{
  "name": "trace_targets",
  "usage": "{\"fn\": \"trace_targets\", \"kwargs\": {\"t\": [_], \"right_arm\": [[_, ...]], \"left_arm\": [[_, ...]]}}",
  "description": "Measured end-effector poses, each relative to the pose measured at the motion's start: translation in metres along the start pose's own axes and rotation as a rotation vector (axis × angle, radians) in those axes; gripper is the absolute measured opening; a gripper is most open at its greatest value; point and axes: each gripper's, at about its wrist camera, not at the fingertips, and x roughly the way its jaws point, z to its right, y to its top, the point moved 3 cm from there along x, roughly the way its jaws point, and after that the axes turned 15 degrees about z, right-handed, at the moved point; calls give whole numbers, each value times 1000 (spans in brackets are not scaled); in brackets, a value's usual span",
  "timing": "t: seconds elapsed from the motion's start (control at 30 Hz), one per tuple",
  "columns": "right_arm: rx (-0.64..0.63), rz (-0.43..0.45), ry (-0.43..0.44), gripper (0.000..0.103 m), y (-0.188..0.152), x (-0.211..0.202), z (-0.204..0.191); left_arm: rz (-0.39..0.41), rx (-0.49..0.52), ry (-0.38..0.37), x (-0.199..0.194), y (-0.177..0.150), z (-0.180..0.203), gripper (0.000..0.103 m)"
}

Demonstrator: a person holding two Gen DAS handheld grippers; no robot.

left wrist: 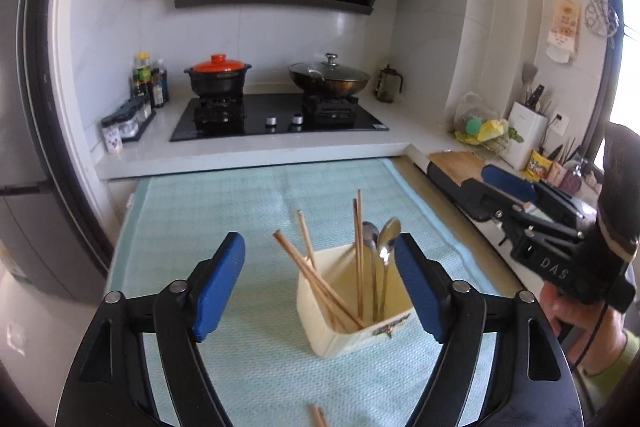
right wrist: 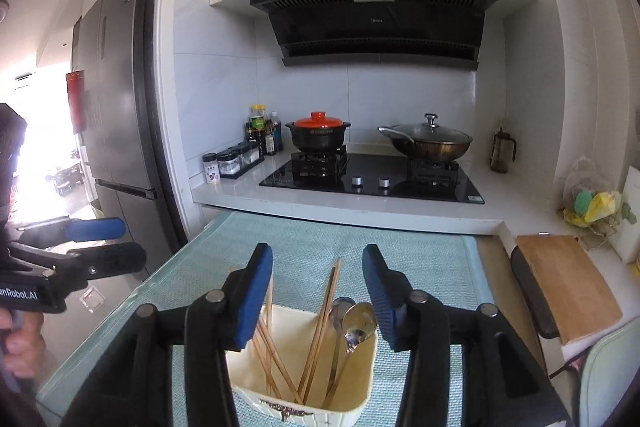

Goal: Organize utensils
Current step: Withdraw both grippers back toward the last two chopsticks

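Kitchen backdrop fills the upper half of both views: a black range hood, a hob carrying an orange-lidded pot and a glass-lidded wok, white tile behind. Lower down, a pale green mat (left wrist: 208, 211) covers the bench.

On that mat stands a cream holder (left wrist: 352, 311), low and right of centre in my left view, bottom centre in my right view. It already contains wooden chopsticks (left wrist: 316, 279) leaning at angles and two metal spoons (left wrist: 380, 247) standing bowl-up.

My left claw (left wrist: 320, 287) is released, its blue pads spread wide with the holder behind and between them, grasping nothing. My right claw (right wrist: 318, 297) is likewise spread and empty, hovering just above the holder.

I judge the chopsticks light, stiff and thin — they could roll or pivot, so I would pinch them near mid-length. Spoons look smooth and slippery; the handle is the safer hold. That holder seems light enough to tip if nudged.

Only my left view shows a loose chopstick end (left wrist: 318, 417) at the bottom edge, so some work may remain. Only my right view shows a wooden cutting board (right wrist: 568, 287) at the right.
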Motion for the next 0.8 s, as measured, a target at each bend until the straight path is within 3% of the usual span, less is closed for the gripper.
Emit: {"fn": "trace_targets", "kwargs": {"t": [0.2,0.4,0.6,0.8], "right_arm": [[-113,40,-3,55,-4,-81,-14],[-229,29,-87,55,-46,-139,-17],[-169,-32,-118,55,-108,-168,-22],[-37,-155,-101,55,-186,-171,-41]], "left_arm": [[6,133,66,-79,-36,-11,95],[-66,96,109,-118,-118,-18,96],[-108,27,124,-124,-194,-3,96],[-140,-62,155,-112,-240,2,96]]}}
